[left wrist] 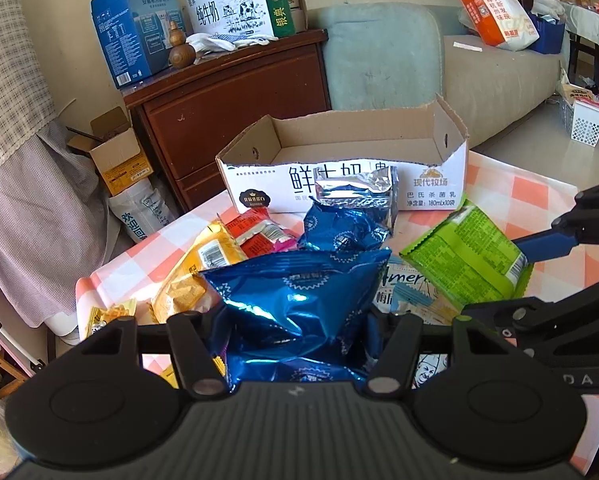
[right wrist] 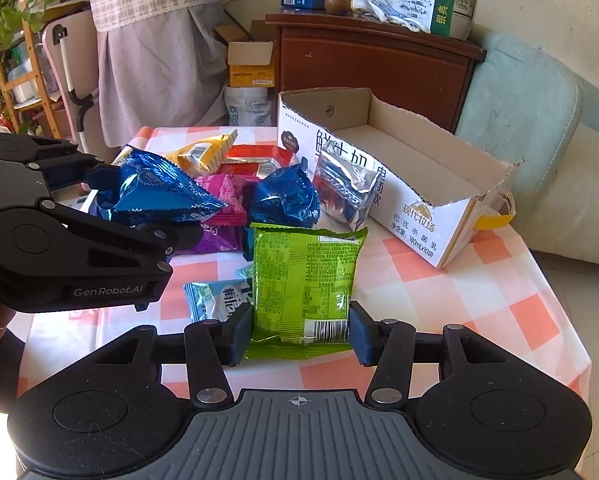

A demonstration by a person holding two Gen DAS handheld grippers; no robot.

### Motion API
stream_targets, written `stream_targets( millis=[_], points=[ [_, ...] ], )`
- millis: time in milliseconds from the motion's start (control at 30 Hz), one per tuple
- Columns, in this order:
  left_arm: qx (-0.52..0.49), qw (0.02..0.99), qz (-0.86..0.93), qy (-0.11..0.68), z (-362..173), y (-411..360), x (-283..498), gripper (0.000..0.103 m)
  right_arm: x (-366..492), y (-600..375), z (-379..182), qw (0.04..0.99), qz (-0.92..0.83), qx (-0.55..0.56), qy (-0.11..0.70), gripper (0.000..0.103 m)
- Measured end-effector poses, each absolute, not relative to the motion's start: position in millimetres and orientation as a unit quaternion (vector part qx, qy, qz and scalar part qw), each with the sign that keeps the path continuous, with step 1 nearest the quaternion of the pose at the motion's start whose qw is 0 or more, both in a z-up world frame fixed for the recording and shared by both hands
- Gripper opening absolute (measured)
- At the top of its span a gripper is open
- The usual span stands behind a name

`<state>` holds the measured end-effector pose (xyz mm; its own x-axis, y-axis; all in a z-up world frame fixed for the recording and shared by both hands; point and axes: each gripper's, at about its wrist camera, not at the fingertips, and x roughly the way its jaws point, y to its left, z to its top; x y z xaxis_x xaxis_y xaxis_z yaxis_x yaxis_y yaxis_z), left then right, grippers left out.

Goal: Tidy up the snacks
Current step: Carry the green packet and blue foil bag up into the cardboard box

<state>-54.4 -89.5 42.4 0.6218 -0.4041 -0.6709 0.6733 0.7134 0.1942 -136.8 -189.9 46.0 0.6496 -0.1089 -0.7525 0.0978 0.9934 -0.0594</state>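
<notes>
Above surface: we held two snack packets.
Left gripper (left wrist: 295, 320): clenched on blue packet (left wrist: 299, 292), soft, crinkly.
Right gripper (right wrist: 299, 330): grasping green packet (right wrist: 305, 276), light; sides.

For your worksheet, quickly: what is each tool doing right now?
Left tool: closed on the blue foil packet.
Right tool: closed on the green packet.

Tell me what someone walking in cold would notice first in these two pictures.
First, each hand-held gripper already grips a snack: the left hand-held gripper is shut on a shiny blue packet, and the right hand-held gripper clamps a green packet by its sides. Behind them, an open cardboard box sits empty on the pink checked tablecloth, with a heap of mixed snack packets in front of it.
</notes>
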Motion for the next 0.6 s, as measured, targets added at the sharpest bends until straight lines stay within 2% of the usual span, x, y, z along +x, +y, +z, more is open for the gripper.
stream_targets(
  millis=[600],
  points=[
    [0.089, 0.91, -0.268, 0.305, 78.8, -92.6, 36.9, 0.061, -94.4, -257.5, 87.6, 0.928, -0.129, 0.09, 0.338, 0.049]
  ],
)
